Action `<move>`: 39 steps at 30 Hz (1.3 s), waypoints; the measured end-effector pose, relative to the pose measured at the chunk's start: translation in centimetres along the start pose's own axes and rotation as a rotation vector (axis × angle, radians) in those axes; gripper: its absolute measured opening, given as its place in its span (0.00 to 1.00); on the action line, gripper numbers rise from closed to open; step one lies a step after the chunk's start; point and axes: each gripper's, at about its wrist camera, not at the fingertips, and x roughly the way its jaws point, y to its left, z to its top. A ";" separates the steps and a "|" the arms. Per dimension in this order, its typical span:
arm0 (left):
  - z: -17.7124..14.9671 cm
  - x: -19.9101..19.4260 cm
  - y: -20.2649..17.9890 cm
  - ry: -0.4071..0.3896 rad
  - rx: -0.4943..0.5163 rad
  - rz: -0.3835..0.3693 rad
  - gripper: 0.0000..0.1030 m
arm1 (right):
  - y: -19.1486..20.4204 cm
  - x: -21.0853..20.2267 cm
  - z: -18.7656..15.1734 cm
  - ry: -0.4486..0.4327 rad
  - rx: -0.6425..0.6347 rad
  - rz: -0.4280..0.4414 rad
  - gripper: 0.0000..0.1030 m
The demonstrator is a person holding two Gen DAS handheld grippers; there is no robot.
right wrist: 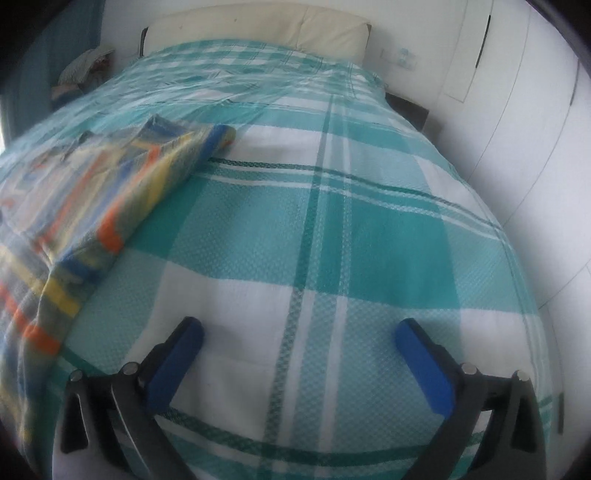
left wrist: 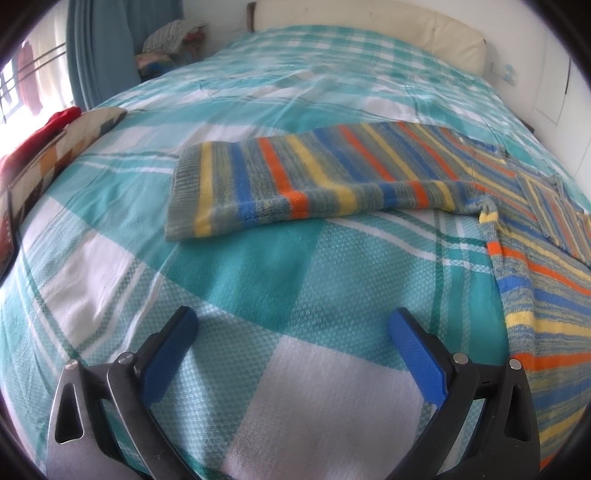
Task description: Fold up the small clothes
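A small knitted sweater (left wrist: 332,177) with blue, orange, yellow and grey stripes lies flat on the bed. One sleeve stretches out to the left in the left wrist view; the body runs down the right side. My left gripper (left wrist: 293,321) is open and empty, above the bedspread in front of the sleeve. The sweater also shows in the right wrist view (right wrist: 96,206), at the left, blurred. My right gripper (right wrist: 299,330) is open and empty over bare bedspread, to the right of the sweater.
The bed has a teal and white checked bedspread (left wrist: 236,266) and a cream headboard (right wrist: 258,26). A patterned cushion (left wrist: 55,155) and red cloth (left wrist: 40,129) lie at the bed's left edge. Piled clothes (left wrist: 170,40) sit beyond the bed; white wardrobe doors (right wrist: 517,92) stand right.
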 end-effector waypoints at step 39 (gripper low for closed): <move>0.3 1.1 -0.6 0.018 -0.020 0.039 1.00 | -0.4 -1.1 0.4 0.026 0.010 0.047 1.00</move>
